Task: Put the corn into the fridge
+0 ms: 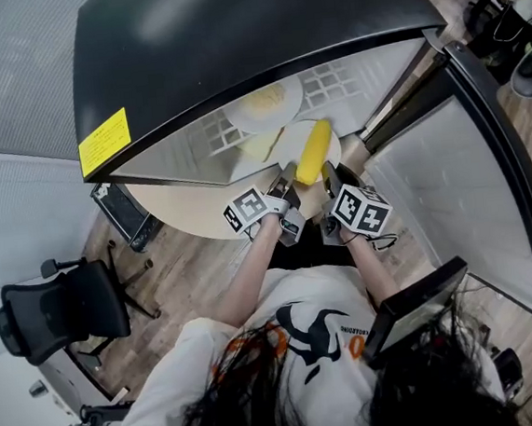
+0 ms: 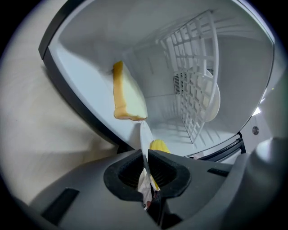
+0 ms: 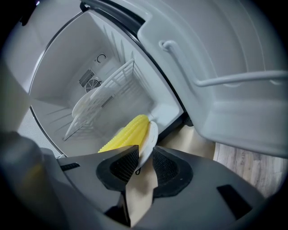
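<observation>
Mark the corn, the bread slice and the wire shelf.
corn (image 3: 128,132), right gripper view, middle of the cob.
bread slice (image 2: 130,96), left gripper view, its pale face.
wire shelf (image 2: 193,85), left gripper view, middle of the grid.

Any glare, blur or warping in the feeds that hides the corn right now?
Head view: fisheye bows the fridge edges, soft sheen on its top, corn sharp. Left gripper view: dark corners, only a bit of the corn shows past the plate rim. Right gripper view: corn bright and crisp, corners dark.
</observation>
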Demonstrator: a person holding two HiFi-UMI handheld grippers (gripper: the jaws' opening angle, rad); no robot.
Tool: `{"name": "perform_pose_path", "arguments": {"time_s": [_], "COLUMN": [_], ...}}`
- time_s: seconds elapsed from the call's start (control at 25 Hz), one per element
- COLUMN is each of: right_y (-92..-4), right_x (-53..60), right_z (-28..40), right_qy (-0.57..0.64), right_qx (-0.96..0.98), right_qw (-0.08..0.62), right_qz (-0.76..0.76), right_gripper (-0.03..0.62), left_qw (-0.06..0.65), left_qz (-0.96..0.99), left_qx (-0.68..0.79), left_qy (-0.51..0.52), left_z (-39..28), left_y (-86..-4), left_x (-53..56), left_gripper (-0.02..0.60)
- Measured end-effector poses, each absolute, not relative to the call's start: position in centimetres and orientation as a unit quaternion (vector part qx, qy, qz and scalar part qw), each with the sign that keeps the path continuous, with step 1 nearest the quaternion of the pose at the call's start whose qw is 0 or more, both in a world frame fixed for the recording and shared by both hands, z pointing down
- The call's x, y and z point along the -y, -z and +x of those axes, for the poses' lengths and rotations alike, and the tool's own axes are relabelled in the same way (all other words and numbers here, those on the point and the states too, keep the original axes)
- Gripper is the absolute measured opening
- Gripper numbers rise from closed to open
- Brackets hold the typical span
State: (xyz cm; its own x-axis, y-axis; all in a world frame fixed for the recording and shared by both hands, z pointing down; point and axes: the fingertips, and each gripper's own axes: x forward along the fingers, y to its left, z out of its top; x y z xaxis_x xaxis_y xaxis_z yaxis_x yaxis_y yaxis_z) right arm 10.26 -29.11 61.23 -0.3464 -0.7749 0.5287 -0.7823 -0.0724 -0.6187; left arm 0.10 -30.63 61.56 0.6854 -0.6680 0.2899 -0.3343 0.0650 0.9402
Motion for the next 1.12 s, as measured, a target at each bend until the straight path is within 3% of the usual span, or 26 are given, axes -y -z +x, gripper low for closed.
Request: {"name": "perform_pose_path", "arguments": {"time_s": [0.64, 0.88, 1.12], "right_y": [-62.8, -63.1, -63.5], "right_x": [30.7, 31.0, 31.3], "right_z": [11.4, 11.4, 11.6], "right_qy": [-0.45, -0.462, -0.47], "right_qx": [0.659, 0.647, 0.639], "right_qw": [0.021, 0.017, 0.019], "right_qz": [0.602, 0.606, 0.608], "right_gripper": [0.092, 0.092, 0.092], "left_qw": [0.65, 0.668, 0.661], "left_qz": [0.685, 0.688, 0.707], "left_qx": [0.315, 0.273, 0.25], "left_qy": [0.097, 0.08, 0.032], "left_z": [1.3, 0.7, 0.9], "left_y": [-63.1, -62.4, -63.3], "left_x": [31.7, 30.5, 27.7], "left_gripper": [0.034, 0.112, 0.11]}}
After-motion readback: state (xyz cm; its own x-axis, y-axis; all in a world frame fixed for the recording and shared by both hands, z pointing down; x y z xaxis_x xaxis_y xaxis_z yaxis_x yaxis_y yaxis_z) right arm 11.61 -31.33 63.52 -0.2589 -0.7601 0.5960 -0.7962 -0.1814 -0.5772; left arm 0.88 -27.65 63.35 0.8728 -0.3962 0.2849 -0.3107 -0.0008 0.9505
